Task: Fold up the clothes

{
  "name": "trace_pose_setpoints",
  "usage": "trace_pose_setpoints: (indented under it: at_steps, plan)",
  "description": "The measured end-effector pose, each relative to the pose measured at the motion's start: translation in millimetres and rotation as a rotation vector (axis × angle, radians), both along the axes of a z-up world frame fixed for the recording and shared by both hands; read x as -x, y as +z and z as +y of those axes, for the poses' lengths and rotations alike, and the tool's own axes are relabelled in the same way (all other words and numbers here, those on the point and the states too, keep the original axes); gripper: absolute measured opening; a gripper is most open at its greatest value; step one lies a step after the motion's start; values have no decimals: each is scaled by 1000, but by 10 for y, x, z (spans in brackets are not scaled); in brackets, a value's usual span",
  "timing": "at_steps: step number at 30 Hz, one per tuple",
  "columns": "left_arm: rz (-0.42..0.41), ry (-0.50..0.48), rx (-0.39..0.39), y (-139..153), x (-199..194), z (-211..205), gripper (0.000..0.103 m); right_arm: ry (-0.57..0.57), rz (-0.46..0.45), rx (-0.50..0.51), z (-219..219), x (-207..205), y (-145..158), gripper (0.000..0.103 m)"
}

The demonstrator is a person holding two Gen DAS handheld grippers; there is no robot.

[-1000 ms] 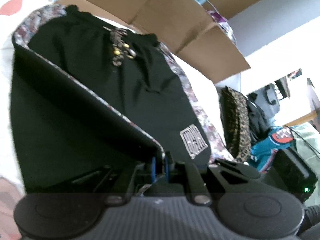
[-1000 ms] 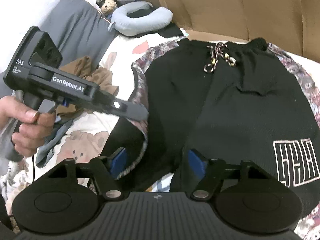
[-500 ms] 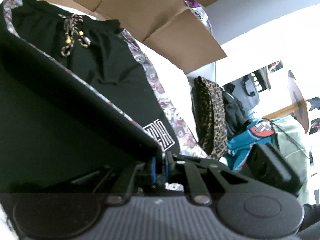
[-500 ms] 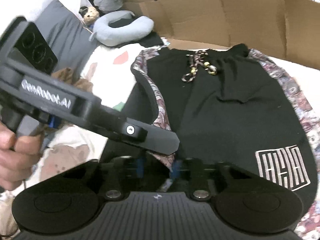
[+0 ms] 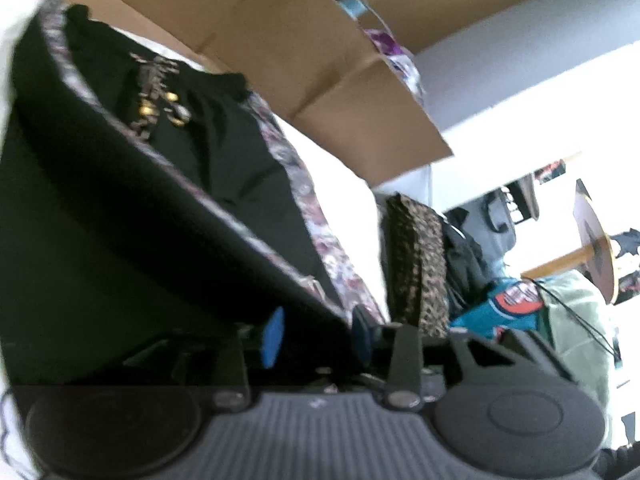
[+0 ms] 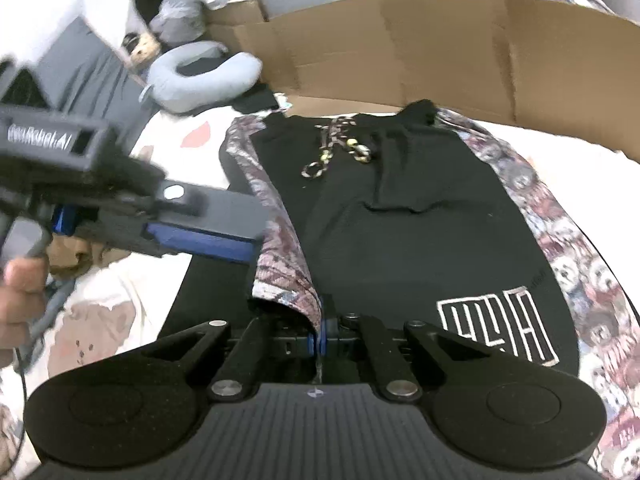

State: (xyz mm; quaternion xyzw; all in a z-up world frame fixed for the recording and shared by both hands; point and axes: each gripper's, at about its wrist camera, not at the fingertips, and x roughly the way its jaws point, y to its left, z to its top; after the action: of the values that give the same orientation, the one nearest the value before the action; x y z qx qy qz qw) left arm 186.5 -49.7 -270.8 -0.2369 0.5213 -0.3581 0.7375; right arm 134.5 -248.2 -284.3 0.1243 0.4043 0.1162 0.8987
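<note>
While pinching shorts (image 6: 400,240), right claw (image 6: 320,334) shut.

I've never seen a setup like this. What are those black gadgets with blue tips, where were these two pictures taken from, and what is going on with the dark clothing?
There is no robot here: a person holds hand-held tongs in each hand, each carrying a camera that looks along its fingers. One picture is from the left tongs, the other from the right tongs. On the bed lie black shorts with patterned side stripes, backed by a brown cardboard box. The right tongs have just closed and pinch the lifted hem. The left tongs have just been opening, and their blue pads stand apart around the fabric edge.
</note>
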Motion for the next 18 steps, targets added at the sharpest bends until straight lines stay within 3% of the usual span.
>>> trace_pose_setpoints:
  at_steps: [7, 12, 18]
  plan:
    - [21, 103, -98, -190, -9, 365, 50, -76, 21, -18, -290, 123, 87, 1]
    - [63, 119, -162, -457, 54, 578, 50, -210, 83, -92, -641, 273, 98, 1]
    - [102, 136, -171, -613, 159, 641, 50, -296, 115, -80, -945, 463, 96, 1]
